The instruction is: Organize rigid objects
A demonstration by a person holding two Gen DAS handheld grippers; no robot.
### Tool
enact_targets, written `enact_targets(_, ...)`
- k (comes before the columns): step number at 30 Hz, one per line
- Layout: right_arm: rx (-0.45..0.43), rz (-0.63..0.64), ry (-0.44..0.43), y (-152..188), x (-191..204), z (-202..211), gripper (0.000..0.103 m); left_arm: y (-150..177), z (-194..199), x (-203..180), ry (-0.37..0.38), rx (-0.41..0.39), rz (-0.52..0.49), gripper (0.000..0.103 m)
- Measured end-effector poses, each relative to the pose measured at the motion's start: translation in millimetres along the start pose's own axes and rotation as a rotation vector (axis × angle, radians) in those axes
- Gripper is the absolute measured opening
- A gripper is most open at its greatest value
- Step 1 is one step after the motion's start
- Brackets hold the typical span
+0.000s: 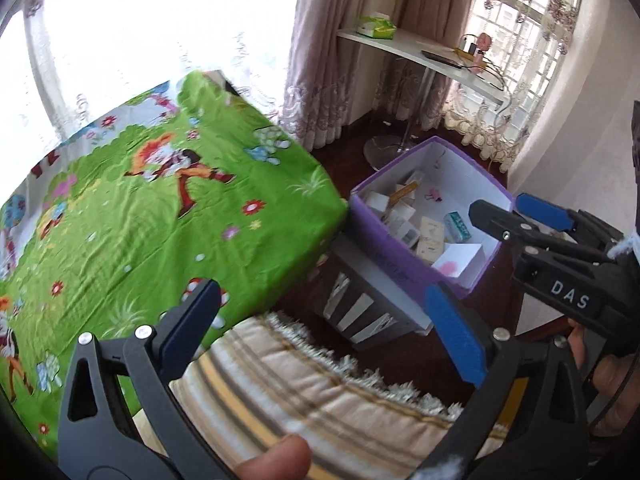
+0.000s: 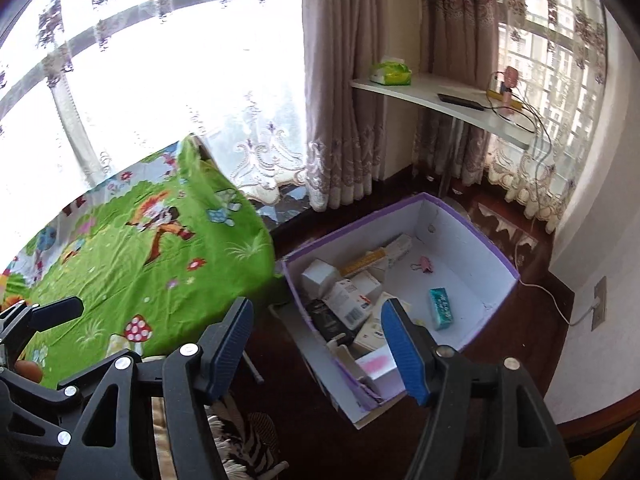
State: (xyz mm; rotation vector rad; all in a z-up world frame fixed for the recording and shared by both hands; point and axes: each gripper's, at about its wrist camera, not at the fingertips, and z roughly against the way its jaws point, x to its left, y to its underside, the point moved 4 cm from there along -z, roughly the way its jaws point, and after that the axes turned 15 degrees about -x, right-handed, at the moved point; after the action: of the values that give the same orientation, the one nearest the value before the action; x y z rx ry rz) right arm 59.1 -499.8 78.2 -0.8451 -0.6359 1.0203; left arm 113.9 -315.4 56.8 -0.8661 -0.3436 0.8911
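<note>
right hand-held gripper gaping, empty | above purple box of small cartons | green cloth left

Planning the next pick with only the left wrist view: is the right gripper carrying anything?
Observer: No. The right wrist view shows the right gripper open, with nothing between its fingers.
Operator: Anything beside the purple box that I can't see?
Observer: Yes. To the right of the purple box, a white cable runs across the floor to a wall socket.
</note>
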Motion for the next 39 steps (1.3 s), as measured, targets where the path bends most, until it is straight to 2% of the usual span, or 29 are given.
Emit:
enact_targets(3,0.013,0.090,-0.171,3.6,85.1,13.4,0.085,37.6,56.8,81.0,-0.171,0.018,0.114,0.103)
enact_targets(5,0.065,0.133,-0.289,20.0,137.5,18.7,0.085,72.0,93.3,127.3,-0.300,0.029,0.196,0.103)
enact_targets(7,0.143,0.193,-0.379,45.3,184.9,22.4,0.085,107.9,123.7,160.6,-0.371,0.042,0.274,0.103)
enact_targets(10,0.214,0.262,-0.453,81.3,237.8,32.4,0.085,157.3,161.0,194.5,-0.476,0.037,0.410,0.103)
enact_targets(12,0.243,0.305,-0.476,104.1,262.5,40.9,0.085,187.9,177.3,208.0,-0.518,0.038,0.500,0.103)
enact_targets(16,0.207,0.385,-0.461,130.8,288.0,54.0,0.087,223.3,184.9,217.1,-0.584,0.035,0.540,0.103)
enact_targets(18,0.215,0.408,-0.461,142.1,292.5,49.9,0.103,235.8,176.3,220.3,-0.582,0.048,0.558,0.103)
enact_targets(20,0.283,0.446,-0.445,164.8,296.2,37.0,0.103,238.9,169.5,220.1,-0.606,0.046,0.533,0.103)
enact_targets(21,0.264,0.467,-0.436,169.6,297.1,35.6,0.103,238.1,166.8,218.4,-0.617,0.050,0.515,0.103)
enact_targets(27,0.252,0.479,-0.427,169.6,296.2,37.9,0.103,238.7,164.1,220.1,-0.613,0.045,0.515,0.103)
enact_targets(39,0.288,0.484,-0.441,168.9,299.7,33.4,0.103,239.4,162.1,222.6,-0.609,0.052,0.519,0.103)
